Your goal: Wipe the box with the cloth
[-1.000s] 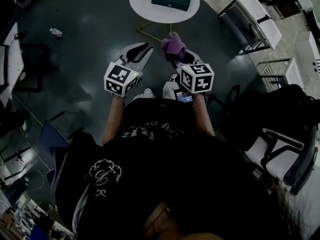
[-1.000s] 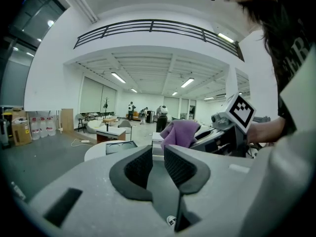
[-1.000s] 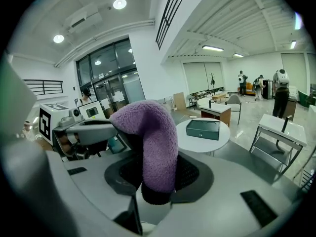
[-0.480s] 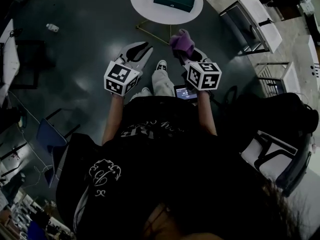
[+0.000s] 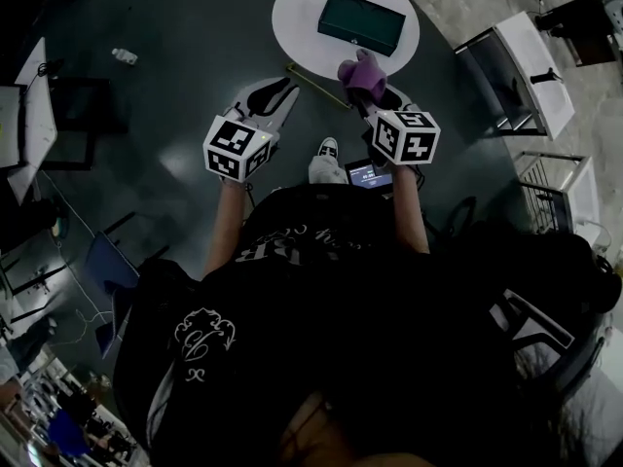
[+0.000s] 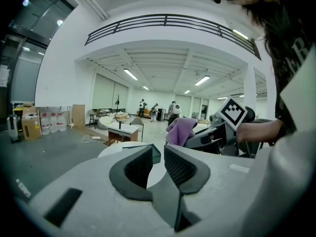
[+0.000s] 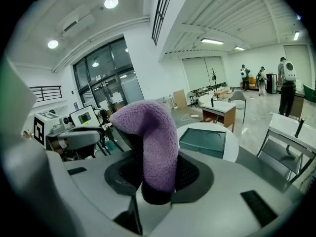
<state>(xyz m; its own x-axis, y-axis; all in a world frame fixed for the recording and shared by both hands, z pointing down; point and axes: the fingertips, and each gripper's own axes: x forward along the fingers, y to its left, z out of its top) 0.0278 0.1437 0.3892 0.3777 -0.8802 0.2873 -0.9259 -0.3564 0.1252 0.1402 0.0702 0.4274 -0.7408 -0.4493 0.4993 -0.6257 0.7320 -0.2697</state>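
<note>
1. Two grippers: right gripper clamps a fluffy purple cloth; left gripper has its jaws apart and empty.
2. The flat dark-teal box lies ahead of both jaws, well apart.
3. Risk: the floppy cloth may fold aside, so a bare jaw scrapes the lid.

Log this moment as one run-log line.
phase: pre-wipe | right gripper: shut on purple cloth | left gripper: open, empty | box: on round table, cloth not touching

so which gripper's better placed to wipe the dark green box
Right. The right gripper is shut on the purple fleece cloth and hangs near the dark green rectangular box on the round white table; the left gripper is open, empty.
</note>
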